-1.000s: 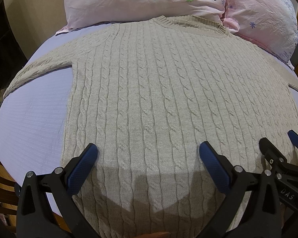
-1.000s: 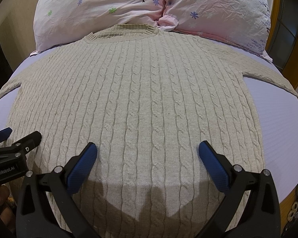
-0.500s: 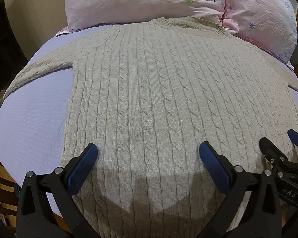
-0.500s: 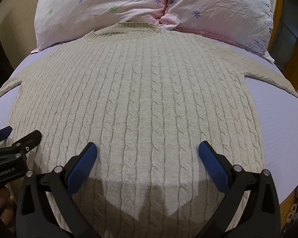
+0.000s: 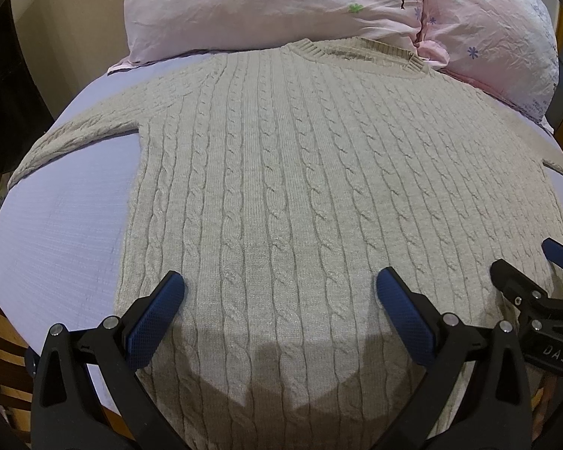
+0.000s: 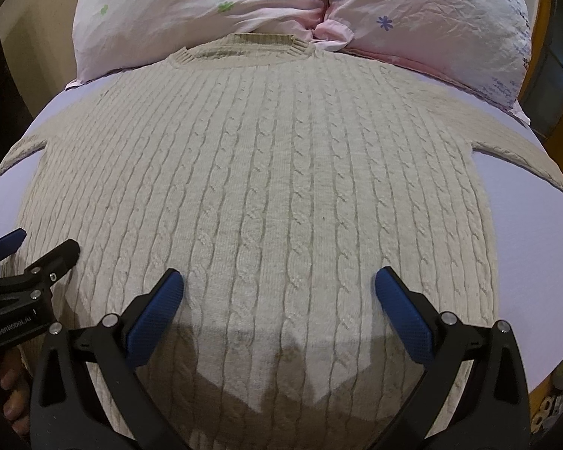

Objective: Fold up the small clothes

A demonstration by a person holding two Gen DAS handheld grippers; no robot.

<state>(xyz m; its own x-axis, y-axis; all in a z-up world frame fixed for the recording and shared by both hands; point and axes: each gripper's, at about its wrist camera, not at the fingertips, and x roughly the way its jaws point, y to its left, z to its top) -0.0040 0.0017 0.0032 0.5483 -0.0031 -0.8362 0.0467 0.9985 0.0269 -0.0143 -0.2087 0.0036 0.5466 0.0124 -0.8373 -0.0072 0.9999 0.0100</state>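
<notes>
Our left gripper [image 5: 279, 292] and right gripper [image 6: 279, 292] both hang with jaws spread wide, holding nothing, over the lower part of the one sweater [image 5: 319, 187], spread flat on the bed [image 5: 63, 225]. We should pinch hem corners evenly, probably. Two pillows [image 6: 244, 11] lie beyond the collar.

The sweater [image 5: 300, 195] hem is running out of both views at the bottom edge; the sleeve [image 6: 521, 157] ends are being cut off.
</notes>
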